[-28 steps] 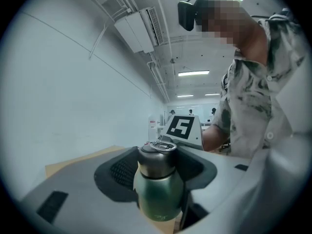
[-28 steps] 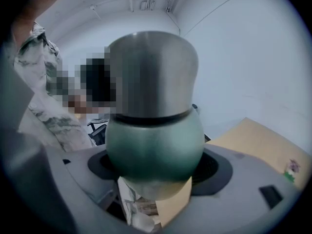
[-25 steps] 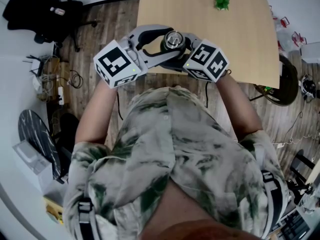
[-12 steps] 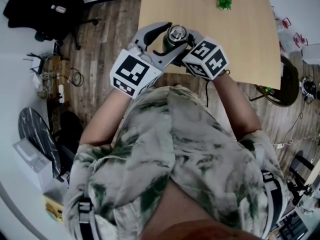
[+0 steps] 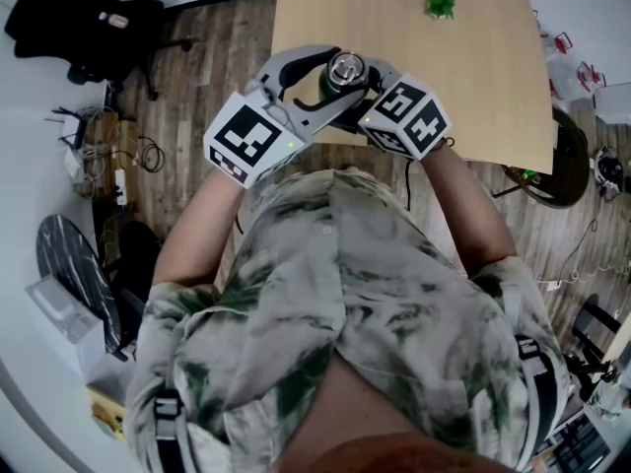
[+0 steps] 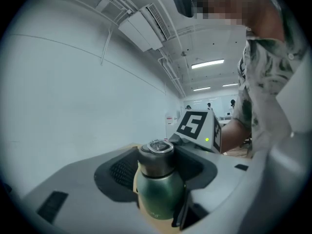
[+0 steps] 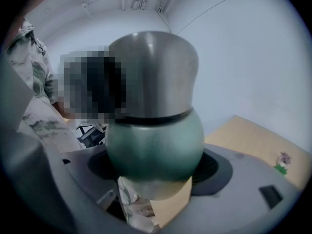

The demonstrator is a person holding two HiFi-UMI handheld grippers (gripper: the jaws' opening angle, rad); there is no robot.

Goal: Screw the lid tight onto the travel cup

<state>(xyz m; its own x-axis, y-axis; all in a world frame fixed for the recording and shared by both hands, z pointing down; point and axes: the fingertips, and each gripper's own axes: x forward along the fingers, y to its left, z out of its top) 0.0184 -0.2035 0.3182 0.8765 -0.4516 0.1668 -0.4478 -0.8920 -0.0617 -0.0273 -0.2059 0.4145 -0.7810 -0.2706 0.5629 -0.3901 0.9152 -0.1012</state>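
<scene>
While the person's patterned shirt (image 5: 345, 294) fills the lower half of the head view, both forearms reach toward twelve o'clock and meet over the near edge of a pale wooden table (image 5: 483, 77). The left gripper (image 5: 333, 75) comes in from eight o'clock and the right gripper (image 5: 353, 85) from four o'clock, so the two tools meet around a single upright travel cup (image 5: 343, 70). In the right gripper view, the right gripper (image 7: 155, 169) is clamped on the rounded green body of the cup (image 7: 155, 145), which fills the middle of the frame, with the steel lid (image 7: 153, 77) rising above it. In the left gripper view, the left gripper (image 6: 156, 165) has its dark pads closed against the lid (image 6: 156, 157), one at nine o'clock and one at three o'clock, and the green body (image 6: 158, 194) hangs below them. Whether the cup's base touches the table cannot be told. Farther off on the table, at one o'clock, lies a small green thing (image 5: 438, 6). Beyond the table, at ten o'clock, a black office chair (image 5: 79, 18) stands on the wooden floor (image 5: 197, 57).
</scene>
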